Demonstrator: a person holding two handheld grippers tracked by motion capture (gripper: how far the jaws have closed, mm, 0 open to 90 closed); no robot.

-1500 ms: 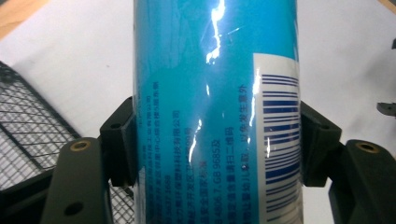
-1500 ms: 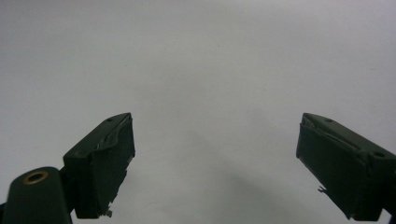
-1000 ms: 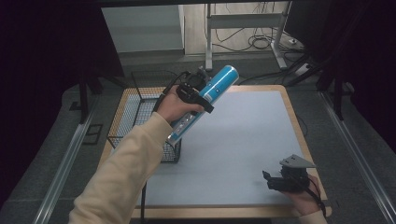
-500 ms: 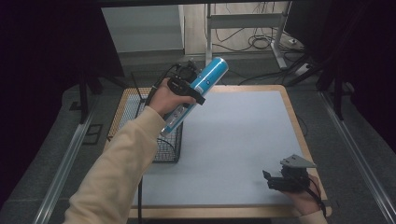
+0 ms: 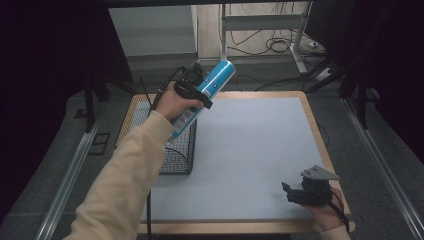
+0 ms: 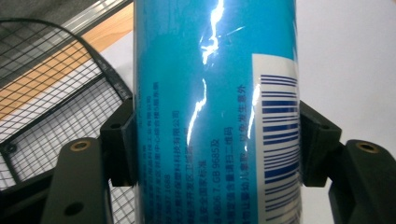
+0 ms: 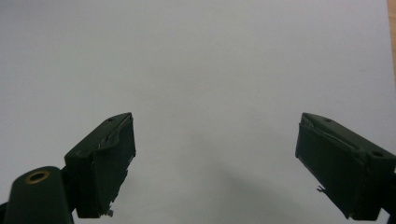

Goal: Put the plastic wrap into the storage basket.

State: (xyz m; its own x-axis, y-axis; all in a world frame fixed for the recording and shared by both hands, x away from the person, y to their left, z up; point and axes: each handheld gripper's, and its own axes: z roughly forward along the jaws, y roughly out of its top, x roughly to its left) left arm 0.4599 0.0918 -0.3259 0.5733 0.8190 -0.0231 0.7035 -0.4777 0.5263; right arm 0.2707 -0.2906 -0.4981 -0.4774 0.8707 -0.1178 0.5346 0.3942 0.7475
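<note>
A blue cylindrical can (image 5: 212,82) with a white barcode label is held tilted in the air above the right rim of the black wire basket (image 5: 150,145). My left gripper (image 5: 192,95) is shut on it; in the left gripper view both pads press the sides of the can (image 6: 215,112), with my left gripper (image 6: 217,144) clamped across its lower half. My right gripper (image 5: 290,192) rests low on the grey mat near the front right corner. In the right gripper view my right gripper (image 7: 215,154) stands open, nothing between its jaws.
The grey mat (image 5: 250,150) covers a wooden table whose edge (image 5: 320,130) shows at the right. The wire basket stands at the table's left side. Metal rails (image 5: 70,170) run along the floor on both sides, and cables lie behind the table.
My left hand has carried the can leftward and a little back, from over the mat toward the basket. The right gripper has stayed put.
</note>
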